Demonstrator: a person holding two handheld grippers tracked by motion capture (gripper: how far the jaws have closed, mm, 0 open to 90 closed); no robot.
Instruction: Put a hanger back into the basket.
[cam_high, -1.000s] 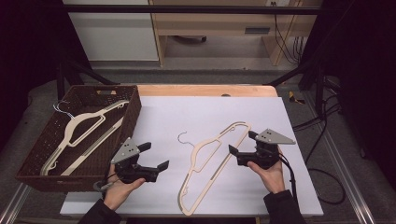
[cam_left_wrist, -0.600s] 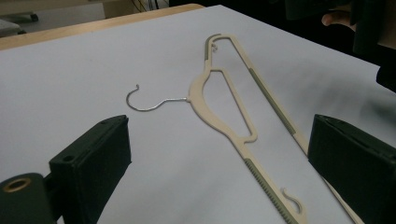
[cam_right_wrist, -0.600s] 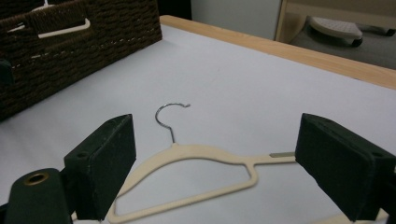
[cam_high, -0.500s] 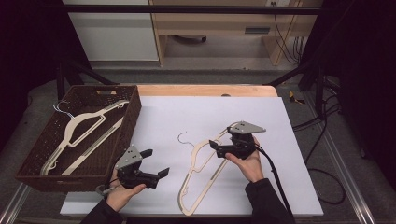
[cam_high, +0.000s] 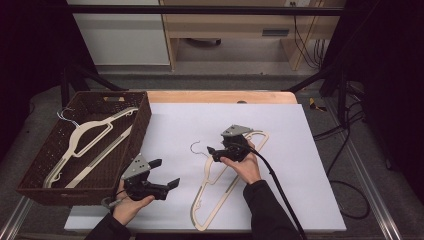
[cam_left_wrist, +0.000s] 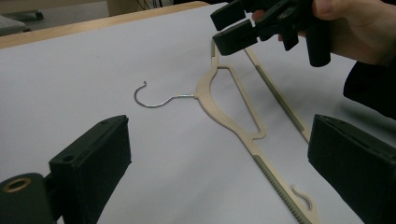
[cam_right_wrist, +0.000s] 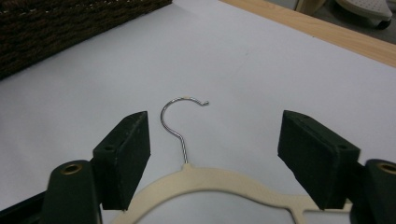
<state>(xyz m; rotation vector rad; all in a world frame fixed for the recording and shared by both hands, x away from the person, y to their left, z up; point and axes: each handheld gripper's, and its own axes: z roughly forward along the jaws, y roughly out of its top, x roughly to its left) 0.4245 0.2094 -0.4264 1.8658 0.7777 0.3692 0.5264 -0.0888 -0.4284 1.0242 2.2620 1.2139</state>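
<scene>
On the white table lies a cream hanger (cam_high: 227, 187) with a wire hook.

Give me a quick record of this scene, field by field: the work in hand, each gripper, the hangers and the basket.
work: picking up the cream hanger on the white sheet
right gripper: over the hanger's neck, jaws just been closing, pads not yet pressing it
left gripper: open, holding nothing, near the basket
hanger hook: metal, lying flat on the sheet
basket: brown wicker, holds another cream hanger
</scene>
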